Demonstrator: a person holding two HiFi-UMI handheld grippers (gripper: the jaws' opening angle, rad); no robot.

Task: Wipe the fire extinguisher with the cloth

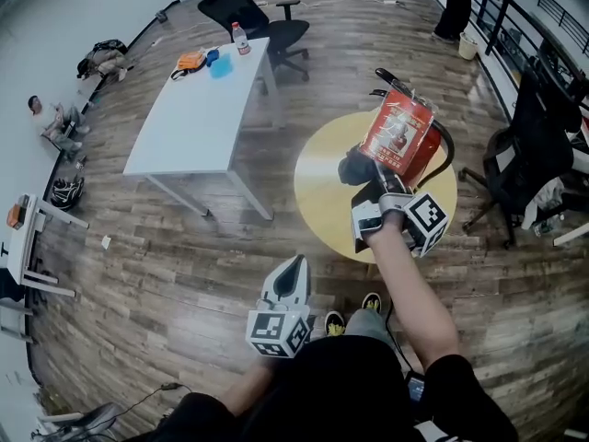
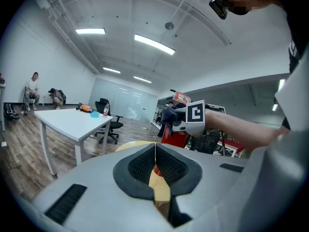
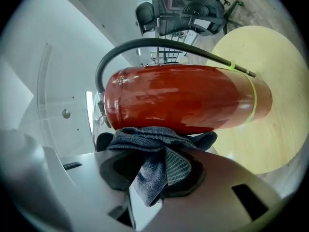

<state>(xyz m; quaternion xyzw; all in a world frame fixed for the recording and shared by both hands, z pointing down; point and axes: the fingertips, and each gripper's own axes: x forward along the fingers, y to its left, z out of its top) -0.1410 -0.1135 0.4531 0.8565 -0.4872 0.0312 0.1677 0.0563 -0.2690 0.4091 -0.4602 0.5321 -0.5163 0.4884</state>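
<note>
A red fire extinguisher (image 1: 405,141) with a black hose stands on a round yellow table (image 1: 322,191). My right gripper (image 1: 370,184) is shut on a dark blue-grey cloth (image 3: 157,156) and presses it against the red cylinder (image 3: 183,98). The cloth (image 1: 354,167) bunches at the extinguisher's left side in the head view. My left gripper (image 1: 287,279) hangs low near my body, jaws shut with nothing between them; in its own view (image 2: 155,163) the extinguisher (image 2: 175,134) and the right gripper sit ahead.
A white table (image 1: 198,109) with a bottle (image 1: 240,38) and small items stands to the left. Black office chairs (image 1: 262,17) (image 1: 529,145) sit behind it and at the right. People are at the left wall and at the back right. The floor is wood.
</note>
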